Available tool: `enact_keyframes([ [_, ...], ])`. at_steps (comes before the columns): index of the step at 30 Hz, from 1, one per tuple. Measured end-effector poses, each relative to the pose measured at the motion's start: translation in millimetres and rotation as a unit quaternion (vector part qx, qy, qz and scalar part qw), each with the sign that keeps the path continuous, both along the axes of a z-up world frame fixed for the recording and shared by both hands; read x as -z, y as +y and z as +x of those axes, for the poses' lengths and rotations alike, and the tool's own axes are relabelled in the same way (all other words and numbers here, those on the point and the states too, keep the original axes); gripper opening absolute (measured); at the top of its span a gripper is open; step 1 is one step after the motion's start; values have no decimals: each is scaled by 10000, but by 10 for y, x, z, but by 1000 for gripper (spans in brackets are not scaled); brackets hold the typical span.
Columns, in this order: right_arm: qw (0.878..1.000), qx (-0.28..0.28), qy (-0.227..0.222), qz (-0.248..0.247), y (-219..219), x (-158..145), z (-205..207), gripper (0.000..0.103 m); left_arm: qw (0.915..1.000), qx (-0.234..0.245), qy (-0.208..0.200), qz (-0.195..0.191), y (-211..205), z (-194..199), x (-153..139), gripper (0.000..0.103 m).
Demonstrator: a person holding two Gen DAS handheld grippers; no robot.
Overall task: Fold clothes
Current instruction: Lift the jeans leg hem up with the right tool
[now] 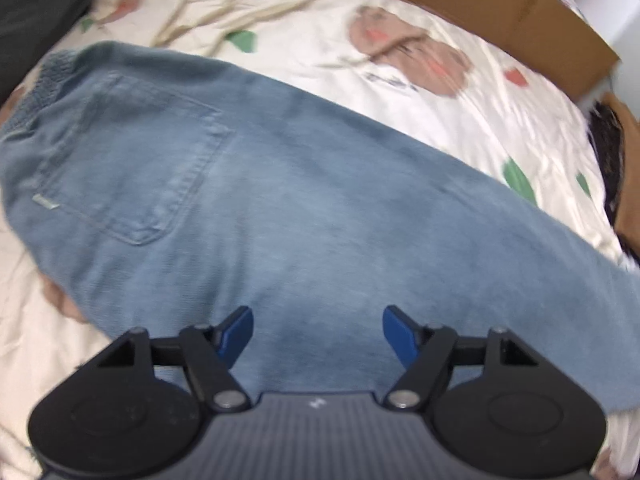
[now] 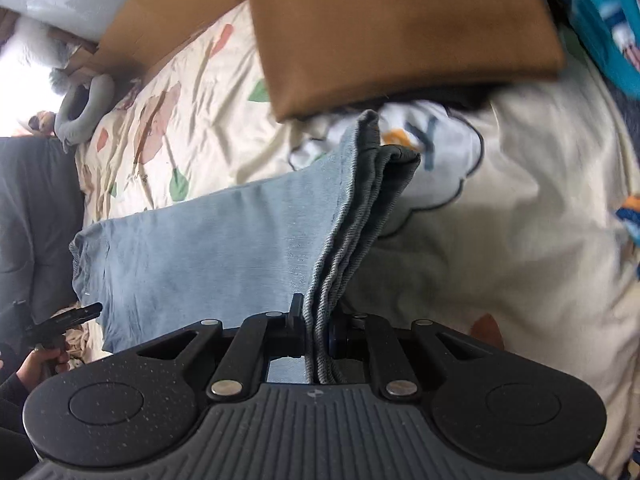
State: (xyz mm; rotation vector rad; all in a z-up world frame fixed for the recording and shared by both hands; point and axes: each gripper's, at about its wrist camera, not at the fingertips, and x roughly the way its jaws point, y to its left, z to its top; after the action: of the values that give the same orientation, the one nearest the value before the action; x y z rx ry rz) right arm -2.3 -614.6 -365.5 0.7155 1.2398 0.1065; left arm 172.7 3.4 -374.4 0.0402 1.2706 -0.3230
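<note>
Your right gripper [image 2: 318, 332] clenches the faded blue denim jeans' [image 1: 304, 208] hems (left gripper [image 1: 318, 334] released): carry them toward the waistband.

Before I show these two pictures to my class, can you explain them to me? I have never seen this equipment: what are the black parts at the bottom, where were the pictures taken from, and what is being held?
There is no robot here. A person holds a two-fingered claw in each hand, and each claw carries a camera looking along its fingers.

The left camera shows the left claw open, hovering above blue jeans spread over a patterned bedsheet; the back pocket faces up.

The right camera shows the right claw shut on the bunched hem of the jeans' legs. Beyond lie a brown folded cloth and cardboard.

The job is folding clothes.
</note>
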Motion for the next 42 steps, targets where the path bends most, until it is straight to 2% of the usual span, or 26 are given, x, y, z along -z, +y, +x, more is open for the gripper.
enact_keyframes([
  [2,10000,-8,33,-90,7,-123,43,8,9998,176,32,38,-97,-30,36,74],
  [8,9992,-79,61,-376,11,-445,160,8,9996,246,115,-7,-166,-79,94,74],
  [12,9993,-68,-76,-369,0,-638,206,8,9992,359,165,62,-215,-102,124,74],
  [16,9992,108,-34,-371,-46,-819,228,8,9990,406,193,21,-242,-93,126,74],
  [21,9990,171,-250,-334,-34,-1094,245,8,9989,437,160,-6,-327,-95,79,74],
  [29,9966,117,-470,-666,-126,-1561,316,8,9970,746,90,-198,-445,-89,-32,74],
  [33,9951,120,-534,-827,-210,-1785,347,8,9949,959,52,-323,-578,-74,-57,74],
  [42,9867,113,-543,-1528,-545,-2340,381,8,9848,1644,-71,-548,-1134,19,-99,74],
])
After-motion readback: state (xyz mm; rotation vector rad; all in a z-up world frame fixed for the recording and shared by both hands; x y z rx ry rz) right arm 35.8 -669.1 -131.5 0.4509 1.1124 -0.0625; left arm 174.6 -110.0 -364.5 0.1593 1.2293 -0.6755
